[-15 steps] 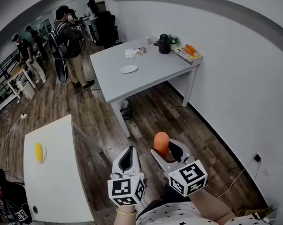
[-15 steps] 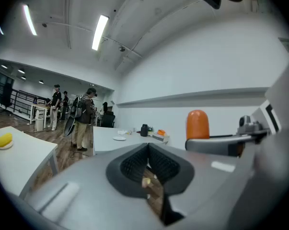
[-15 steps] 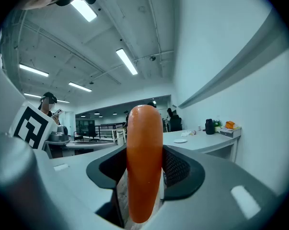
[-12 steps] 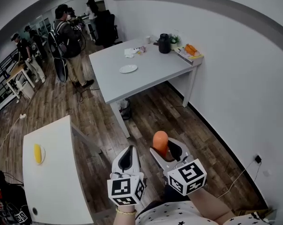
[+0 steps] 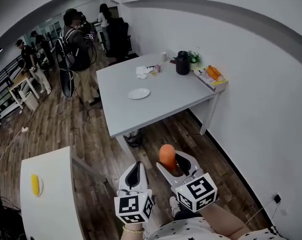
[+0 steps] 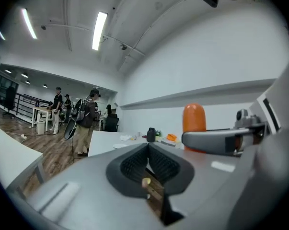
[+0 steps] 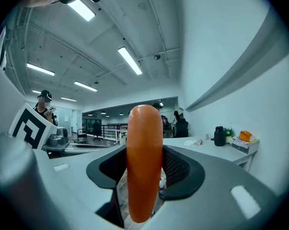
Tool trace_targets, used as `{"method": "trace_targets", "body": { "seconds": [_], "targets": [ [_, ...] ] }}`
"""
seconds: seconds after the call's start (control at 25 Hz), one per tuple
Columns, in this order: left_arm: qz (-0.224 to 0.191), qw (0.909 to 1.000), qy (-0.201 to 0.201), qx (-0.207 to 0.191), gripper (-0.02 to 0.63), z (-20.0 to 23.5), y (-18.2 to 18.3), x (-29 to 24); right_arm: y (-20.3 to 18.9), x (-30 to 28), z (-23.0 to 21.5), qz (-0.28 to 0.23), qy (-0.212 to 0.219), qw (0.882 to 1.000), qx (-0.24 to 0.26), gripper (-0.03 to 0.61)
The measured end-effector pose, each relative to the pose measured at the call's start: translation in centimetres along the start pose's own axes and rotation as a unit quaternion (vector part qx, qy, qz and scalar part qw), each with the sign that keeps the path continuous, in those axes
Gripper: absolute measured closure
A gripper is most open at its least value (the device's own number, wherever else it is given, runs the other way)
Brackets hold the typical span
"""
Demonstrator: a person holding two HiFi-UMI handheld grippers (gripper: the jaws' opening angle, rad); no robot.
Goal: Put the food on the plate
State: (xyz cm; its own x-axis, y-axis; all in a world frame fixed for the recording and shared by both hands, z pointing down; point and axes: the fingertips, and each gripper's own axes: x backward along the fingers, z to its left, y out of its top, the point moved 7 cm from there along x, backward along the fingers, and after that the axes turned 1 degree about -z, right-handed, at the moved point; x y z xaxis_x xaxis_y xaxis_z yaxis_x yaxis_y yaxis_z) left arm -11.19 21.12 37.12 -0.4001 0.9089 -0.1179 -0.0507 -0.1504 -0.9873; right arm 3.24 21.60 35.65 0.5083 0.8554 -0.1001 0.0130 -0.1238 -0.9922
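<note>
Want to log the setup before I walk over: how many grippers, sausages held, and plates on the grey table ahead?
Grippers: 2, the left gripper with jaws together and empty, and the right gripper
Sausages: 1, the orange sausage clamped in the right gripper's jaws
Plates: 1, the white plate on the grey table
Total: 4

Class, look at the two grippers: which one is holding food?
The right gripper, clamped on an upright orange sausage. The left gripper beside it has its jaws shut with nothing between them.

Upright orange sausage [image 7: 144, 162], plate [image 5: 139, 93] well apart
</note>
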Motion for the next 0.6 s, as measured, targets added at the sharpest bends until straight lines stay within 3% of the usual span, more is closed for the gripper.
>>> {"method": "trace_targets", "body": {
  "seconds": [0.32,0.6],
  "targets": [
    [-0.029,0.9989,0.036,0.005,0.606,0.6,2.3,-11.4,2.1,-7.6,-9.3,-0.008,0.037,0.999,0.019,0.364],
    [-0.018,0.9980,0.060,0.009,0.606,0.9,1.4,-18.6,1.1,-12.1,-15.8,0.004,0.050,0.999,0.006,0.364]
  ]
}}
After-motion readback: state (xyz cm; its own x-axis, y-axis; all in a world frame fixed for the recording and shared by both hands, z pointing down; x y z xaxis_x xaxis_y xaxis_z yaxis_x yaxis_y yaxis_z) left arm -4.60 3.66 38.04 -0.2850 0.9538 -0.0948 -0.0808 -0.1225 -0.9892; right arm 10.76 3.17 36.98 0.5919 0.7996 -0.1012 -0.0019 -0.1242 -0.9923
